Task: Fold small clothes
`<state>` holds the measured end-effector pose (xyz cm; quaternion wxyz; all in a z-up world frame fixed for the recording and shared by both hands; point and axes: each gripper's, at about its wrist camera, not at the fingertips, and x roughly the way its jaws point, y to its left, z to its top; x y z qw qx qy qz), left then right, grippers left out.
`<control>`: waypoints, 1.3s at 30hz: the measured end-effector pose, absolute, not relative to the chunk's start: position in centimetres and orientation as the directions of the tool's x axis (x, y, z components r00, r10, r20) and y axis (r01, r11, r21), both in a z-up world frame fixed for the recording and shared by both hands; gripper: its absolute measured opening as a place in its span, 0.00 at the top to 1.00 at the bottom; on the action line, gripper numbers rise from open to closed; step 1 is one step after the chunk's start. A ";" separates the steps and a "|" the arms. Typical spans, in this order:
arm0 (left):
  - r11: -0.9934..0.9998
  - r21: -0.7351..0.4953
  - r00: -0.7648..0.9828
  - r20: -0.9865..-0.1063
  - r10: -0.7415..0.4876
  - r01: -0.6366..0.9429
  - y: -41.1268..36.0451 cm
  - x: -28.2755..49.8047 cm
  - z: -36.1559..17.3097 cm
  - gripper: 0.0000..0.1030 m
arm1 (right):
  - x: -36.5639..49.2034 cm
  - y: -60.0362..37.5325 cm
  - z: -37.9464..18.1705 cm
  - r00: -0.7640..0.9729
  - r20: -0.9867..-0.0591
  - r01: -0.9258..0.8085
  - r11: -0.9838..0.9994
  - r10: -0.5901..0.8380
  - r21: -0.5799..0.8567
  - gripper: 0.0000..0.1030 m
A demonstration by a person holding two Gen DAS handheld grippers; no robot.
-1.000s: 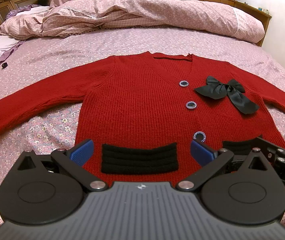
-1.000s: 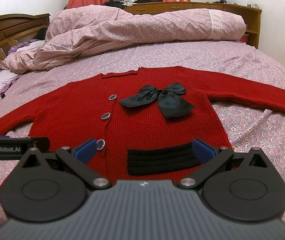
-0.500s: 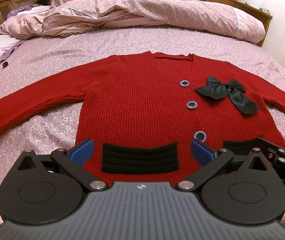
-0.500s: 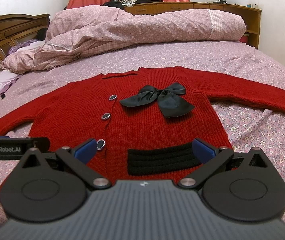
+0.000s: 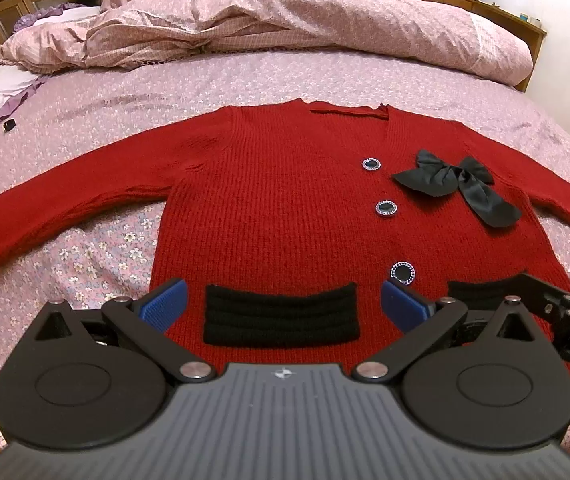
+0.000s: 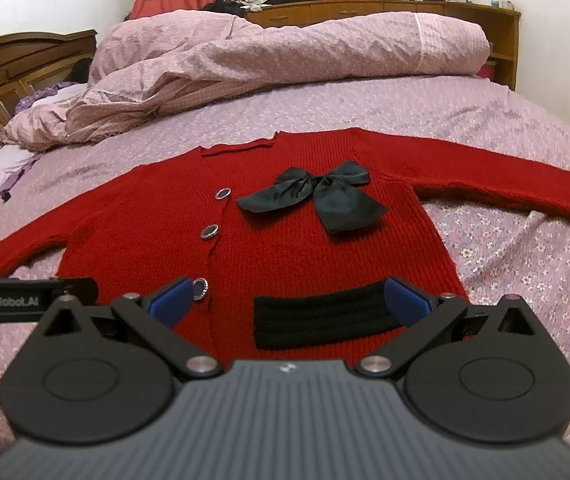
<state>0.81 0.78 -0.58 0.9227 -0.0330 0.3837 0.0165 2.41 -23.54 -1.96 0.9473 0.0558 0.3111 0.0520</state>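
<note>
Pink flowered sheets cover a wide bed (image 6: pixel 485 128), with a crumpled quilt (image 6: pixel 285 52) pushed to the far side, which leaves open room for folding. On that open stretch a red cardigan (image 5: pixel 285 208) lies flat and face up, buttoned, both sleeves stretched out sideways, its hem toward the person, so nothing is folded yet. A black bow (image 6: pixel 317 196) sits on its chest and two black pocket bands near the hem. Both tools hover low over the hem, side by side: the left gripper (image 5: pixel 283 306) with its blue tips spread wide around one pocket band (image 5: pixel 281 316), the right gripper (image 6: pixel 289 300) equally spread above the other, each empty, likely poised to pinch the bottom edge.
</note>
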 end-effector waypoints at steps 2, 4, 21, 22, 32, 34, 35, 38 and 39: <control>0.997 -0.046 0.702 -0.712 0.006 -0.055 0.8 1.2 -0.5 0.00 | 2.6 -24.0 -2.1 0.800 -0.584 -0.052 0.986 0.136 0.157 0.00; 0.998 -0.042 0.702 -0.712 0.007 -0.052 0.8 1.6 -0.4 0.00 | 2.8 -24.6 -2.2 0.799 -0.586 -0.041 0.984 0.136 0.172 0.00; 0.996 -0.053 0.665 -0.747 0.012 -0.077 0.8 8.3 -1.0 0.00 | 6.2 -32.0 -2.7 0.817 -0.575 0.143 0.957 0.031 0.254 0.00; 0.996 -0.051 0.662 -0.749 0.012 -0.077 0.7 8.8 -1.0 0.00 | 6.5 -32.8 -2.8 0.816 -0.577 0.163 0.954 0.013 0.252 0.00; 0.995 -0.035 0.628 -0.778 0.029 -0.090 -0.7 13.4 -2.0 0.00 | 8.7 -40.9 -3.6 0.798 -0.586 0.350 0.900 -0.141 0.260 0.00; 0.995 -0.032 0.623 -0.781 0.034 -0.093 -0.9 14.1 -2.2 0.00 | 9.1 -42.3 -3.8 0.793 -0.588 0.376 0.888 -0.161 0.265 0.00; 0.995 -0.032 0.621 -0.783 0.034 -0.095 -1.0 14.3 -2.3 0.00 | 9.4 -43.0 -3.9 0.789 -0.590 0.389 0.882 -0.171 0.265 0.00; 0.994 -0.036 0.620 -0.784 0.033 -0.099 -1.4 14.9 -2.8 0.00 | 10.1 -45.1 -4.4 0.777 -0.599 0.425 0.864 -0.197 0.268 0.00; 0.994 -0.037 0.621 -0.783 0.035 -0.101 -1.5 15.2 -3.1 0.00 | 10.3 -45.8 -4.5 0.775 -0.599 0.434 0.858 -0.201 0.275 0.00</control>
